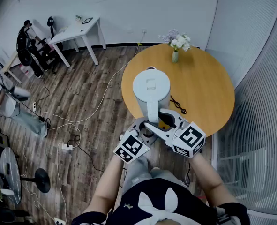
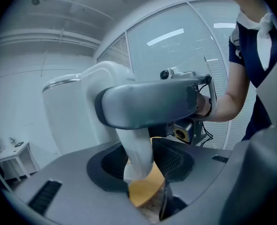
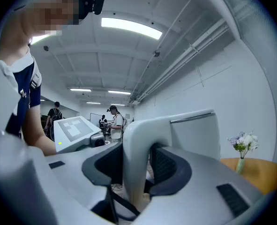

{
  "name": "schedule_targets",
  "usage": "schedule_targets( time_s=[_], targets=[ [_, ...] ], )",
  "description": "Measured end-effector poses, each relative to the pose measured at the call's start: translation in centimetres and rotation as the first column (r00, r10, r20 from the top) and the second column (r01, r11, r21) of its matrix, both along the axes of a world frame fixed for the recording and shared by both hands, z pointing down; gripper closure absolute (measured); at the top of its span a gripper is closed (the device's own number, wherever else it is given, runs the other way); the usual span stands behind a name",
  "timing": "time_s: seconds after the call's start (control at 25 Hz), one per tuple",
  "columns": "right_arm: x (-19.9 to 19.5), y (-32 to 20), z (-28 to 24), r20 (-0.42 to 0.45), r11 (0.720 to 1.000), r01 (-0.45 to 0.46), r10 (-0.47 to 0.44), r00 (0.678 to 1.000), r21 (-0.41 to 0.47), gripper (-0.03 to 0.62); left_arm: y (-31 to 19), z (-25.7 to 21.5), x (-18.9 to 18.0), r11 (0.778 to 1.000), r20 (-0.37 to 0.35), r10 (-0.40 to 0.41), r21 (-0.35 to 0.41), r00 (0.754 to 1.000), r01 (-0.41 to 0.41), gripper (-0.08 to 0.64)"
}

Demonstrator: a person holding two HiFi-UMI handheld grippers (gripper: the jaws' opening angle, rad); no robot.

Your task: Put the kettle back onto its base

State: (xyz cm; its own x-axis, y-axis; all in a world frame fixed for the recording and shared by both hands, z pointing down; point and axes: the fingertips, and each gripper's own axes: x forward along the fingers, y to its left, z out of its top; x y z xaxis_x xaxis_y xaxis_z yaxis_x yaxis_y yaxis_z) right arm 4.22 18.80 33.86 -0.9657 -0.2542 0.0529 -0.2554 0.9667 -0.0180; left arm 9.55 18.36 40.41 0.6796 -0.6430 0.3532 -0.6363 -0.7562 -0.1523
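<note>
Left tongs (image 2: 140,162) and right tongs (image 3: 137,167) are both clamping the handle (image 1: 152,111) from opposite sides. The kettle (image 1: 151,86) is sitting upright over the table's (image 1: 208,83) near edge. It's looking rigid, smooth, and heavy if filled. The handle is offering the only sound hold.

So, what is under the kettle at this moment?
The round wooden table shows around the kettle, with a black cable beside it. The kettle covers whatever lies straight beneath, so its base cannot be seen.
</note>
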Motion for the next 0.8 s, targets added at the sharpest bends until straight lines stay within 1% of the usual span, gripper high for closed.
schedule_targets(
  time_s=[0.32,0.8],
  targets=[
    [-0.2,-0.7,-0.3,0.010,1.000,0.008,-0.008,1.000,0.018,0.410,-0.8,-0.3,-0.2,1.000,0.002,-0.003,0.013,1.000,0.003,0.385],
    [-0.4,-2.7,0.2,-0.003,1.000,-0.001,0.001,1.000,0.000,0.409,-2.7,0.2,-0.3,1.000,-0.010,0.001,-0.002,1.000,-0.001,0.383]
  ],
)
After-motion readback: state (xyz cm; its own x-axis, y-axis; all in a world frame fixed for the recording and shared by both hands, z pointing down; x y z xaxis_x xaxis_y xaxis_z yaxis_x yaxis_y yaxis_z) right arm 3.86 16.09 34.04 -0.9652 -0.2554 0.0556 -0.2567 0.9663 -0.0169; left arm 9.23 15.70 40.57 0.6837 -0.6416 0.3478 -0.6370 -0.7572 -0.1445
